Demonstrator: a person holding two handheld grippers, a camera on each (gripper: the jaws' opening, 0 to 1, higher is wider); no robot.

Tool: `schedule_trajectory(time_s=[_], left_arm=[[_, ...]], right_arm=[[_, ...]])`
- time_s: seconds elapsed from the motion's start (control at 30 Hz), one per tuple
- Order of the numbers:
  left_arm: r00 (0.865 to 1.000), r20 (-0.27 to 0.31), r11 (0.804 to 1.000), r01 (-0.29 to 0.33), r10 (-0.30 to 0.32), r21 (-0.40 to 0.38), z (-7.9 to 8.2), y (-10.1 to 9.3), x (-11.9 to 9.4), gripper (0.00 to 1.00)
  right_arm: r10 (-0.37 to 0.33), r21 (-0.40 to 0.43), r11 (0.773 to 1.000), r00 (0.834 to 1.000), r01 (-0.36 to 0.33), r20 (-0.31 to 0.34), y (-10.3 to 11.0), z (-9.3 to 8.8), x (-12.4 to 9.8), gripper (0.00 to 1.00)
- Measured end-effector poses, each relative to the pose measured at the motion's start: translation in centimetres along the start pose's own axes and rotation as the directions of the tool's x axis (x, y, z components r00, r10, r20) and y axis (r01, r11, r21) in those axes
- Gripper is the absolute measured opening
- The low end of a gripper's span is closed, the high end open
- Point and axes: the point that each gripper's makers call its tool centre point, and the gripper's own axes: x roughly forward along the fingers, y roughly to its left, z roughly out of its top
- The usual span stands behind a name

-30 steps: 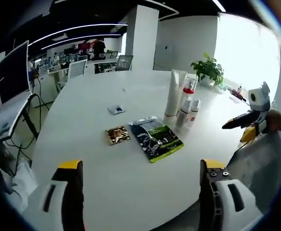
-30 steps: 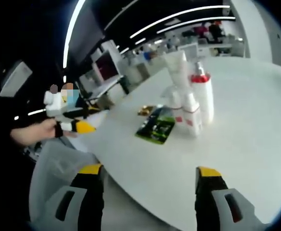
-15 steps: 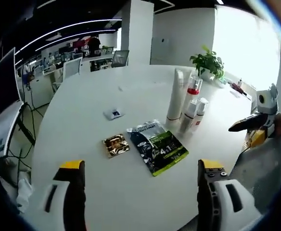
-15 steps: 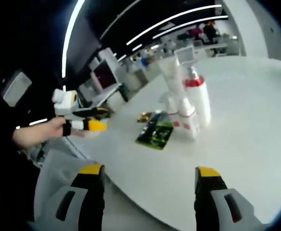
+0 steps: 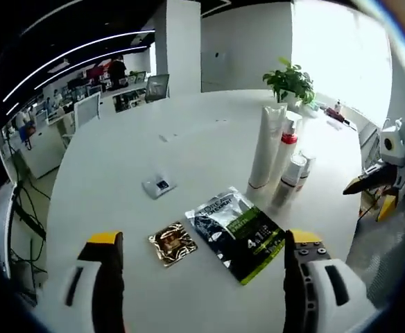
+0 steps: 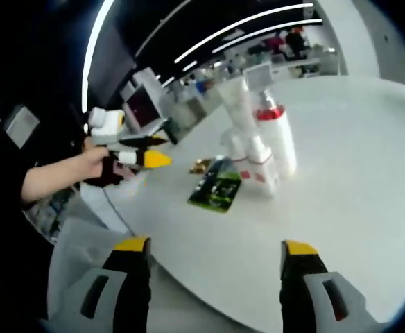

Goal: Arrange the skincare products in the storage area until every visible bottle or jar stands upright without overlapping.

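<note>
In the left gripper view, the left tongs [image 5: 199, 277] rise from the bottom of the frame with their jaws wide apart and nothing between them, held above the near edge of a big white round table [image 5: 119, 159]. Right of centre stands a close cluster of skincare products: a tall white tube [image 5: 264, 147] upright on its cap, a white bottle with a red collar [image 5: 286, 144] just behind it, and two small white bottles [image 5: 296, 177] just beside these on the right, all upright. In the lower middle a dark sachet with green print [image 5: 239, 233] lies flat on the table, a small gold sachet [image 5: 172, 243] just to its left, and a small pale packet [image 5: 159, 185] farther up, apart from both. A potted plant [image 5: 290, 80] sits at the table's far side, upper right. At the right edge of the frame a hand holds the right tongs [image 5: 364, 184] off the table's rim, their tips close together, though I cannot tell whether they meet.

In the right gripper view, those tongs' own jaws [image 6: 215, 277] stand wide apart at the bottom, gripping nothing. The bottles cluster in the upper middle, and the left tongs appear at left, held in a hand [image 6: 95, 164].
</note>
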Motion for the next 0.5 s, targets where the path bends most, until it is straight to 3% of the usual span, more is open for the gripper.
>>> schedule_trajectory(time_s=[0.17, 0.27, 0.5], left_arm=[[0.999, -0.046, 1.0, 0.0, -0.001, -0.02, 0.5, 1.6, 1.6, 0.91], [0.996, -0.089, 0.997, -0.009, 0.002, -0.078, 0.5, 2.6, 2.8, 0.9], [0.994, -0.094, 0.98, -0.067, 0.05, -0.189, 1.3, 4.6, 5.8, 0.9]], right_arm=[[-0.011, 0.02, 1.0, 1.0, 0.011, -0.001, -0.4, -0.1, 0.0, 0.79], [-0.015, 0.033, 0.999, 1.0, 0.015, 0.004, -0.6, 0.0, -0.1, 0.79], [-0.031, 0.072, 0.997, 0.999, 0.03, 0.01, -1.2, 0.0, -0.2, 0.79]])
